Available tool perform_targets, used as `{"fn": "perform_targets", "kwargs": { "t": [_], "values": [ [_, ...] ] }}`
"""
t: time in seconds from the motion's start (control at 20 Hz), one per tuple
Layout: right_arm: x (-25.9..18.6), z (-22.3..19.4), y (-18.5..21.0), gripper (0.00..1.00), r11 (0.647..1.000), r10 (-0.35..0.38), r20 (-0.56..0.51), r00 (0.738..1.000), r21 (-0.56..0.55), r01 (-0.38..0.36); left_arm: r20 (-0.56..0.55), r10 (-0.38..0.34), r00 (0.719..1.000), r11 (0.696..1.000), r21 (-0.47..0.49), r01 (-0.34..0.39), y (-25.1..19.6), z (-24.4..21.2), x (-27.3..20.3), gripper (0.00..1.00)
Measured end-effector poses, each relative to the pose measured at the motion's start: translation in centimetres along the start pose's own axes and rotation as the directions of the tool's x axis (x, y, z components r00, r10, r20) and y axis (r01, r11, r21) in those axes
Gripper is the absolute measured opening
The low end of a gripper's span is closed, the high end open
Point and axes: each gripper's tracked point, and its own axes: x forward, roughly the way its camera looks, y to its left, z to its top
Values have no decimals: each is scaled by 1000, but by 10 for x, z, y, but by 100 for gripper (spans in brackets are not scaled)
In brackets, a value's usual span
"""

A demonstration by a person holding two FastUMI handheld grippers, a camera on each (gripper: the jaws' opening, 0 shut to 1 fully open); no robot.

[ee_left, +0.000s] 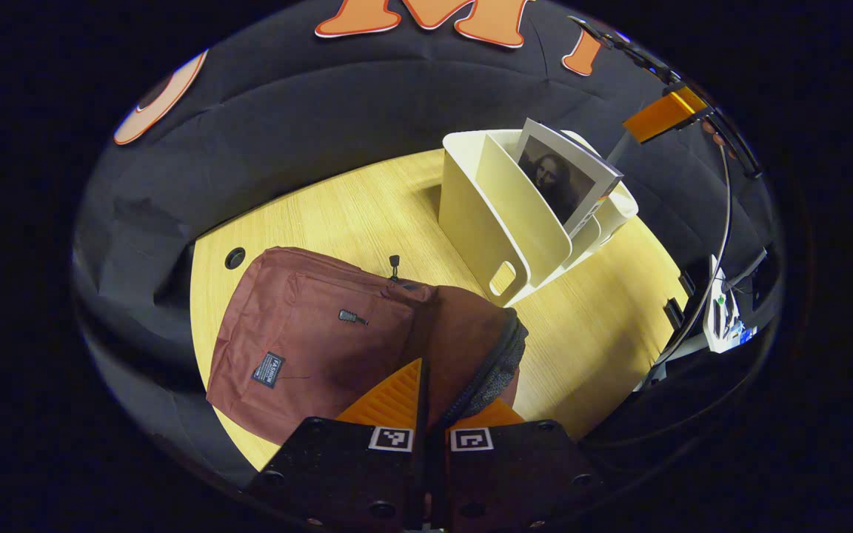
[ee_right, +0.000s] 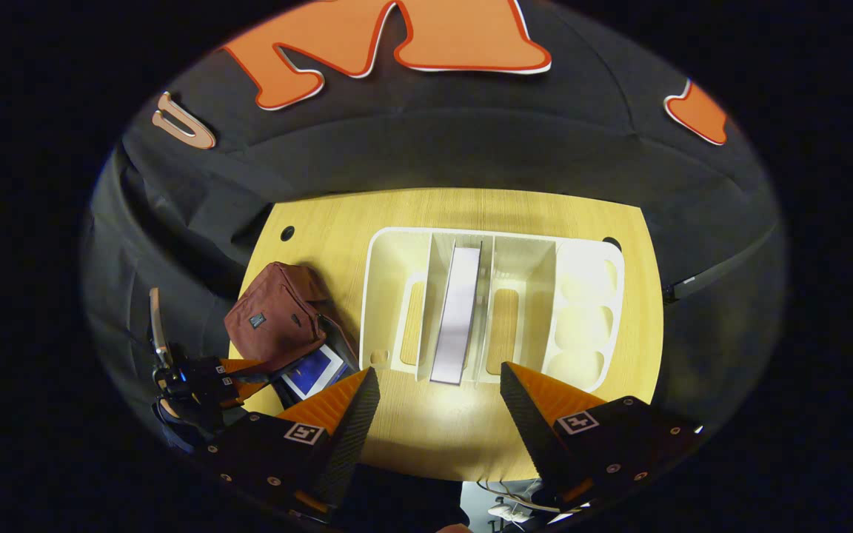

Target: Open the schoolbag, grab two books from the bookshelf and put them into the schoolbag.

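The maroon schoolbag [ee_left: 300,333] lies on the wooden table [ee_left: 597,326]. My left gripper [ee_left: 434,403] is shut on the zippered edge [ee_left: 497,363] of its opening and holds it up. In the right gripper view the schoolbag [ee_right: 275,314] gapes toward me, and a blue-covered book [ee_right: 313,370] lies in its mouth next to the left gripper [ee_right: 230,374]. The white bookshelf [ee_right: 397,296] holds one upright book [ee_right: 457,314], seen from above. My right gripper [ee_right: 437,400] hovers open above the shelf's near side with nothing between its fingers. That book's portrait cover [ee_left: 563,181] shows in the left gripper view.
The shelf's right end has round cup holes [ee_right: 586,318]. Cable holes [ee_right: 287,233] sit in the table's far corners. Black cloth walls surround the table. Cables and a small device [ee_left: 723,311] hang off the table's right side.
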Motion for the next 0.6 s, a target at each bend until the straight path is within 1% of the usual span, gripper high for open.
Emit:
{"fn": "perform_targets", "kwargs": {
  "t": [0.1, 0.25, 0.45, 0.55, 0.6],
  "values": [
    [18, 5, 4, 98, 1000, 6, -28, 1000, -10, -6, -6, 10, 1000, 1000, 2, -10, 0, 1, 0, 4],
    [42, 16, 4, 98, 1000, 17, -62, 998, 3, -17, -11, 20, 1000, 1000, -8, -20, 0, 1, -1, 4],
    [73, 21, -12, 98, 999, -11, -117, 993, 30, 15, -20, 25, 999, 999, -24, -26, -1, -1, 0, 5],
    [88, 24, -18, 97, 999, -29, -132, 991, 27, 33, -25, 26, 999, 999, -30, -27, -2, -1, 1, 5],
    [93, 24, -18, 94, 999, -30, -141, 990, 31, 34, -29, 26, 999, 999, -35, -27, -1, -1, 2, 5]
  ]
}}
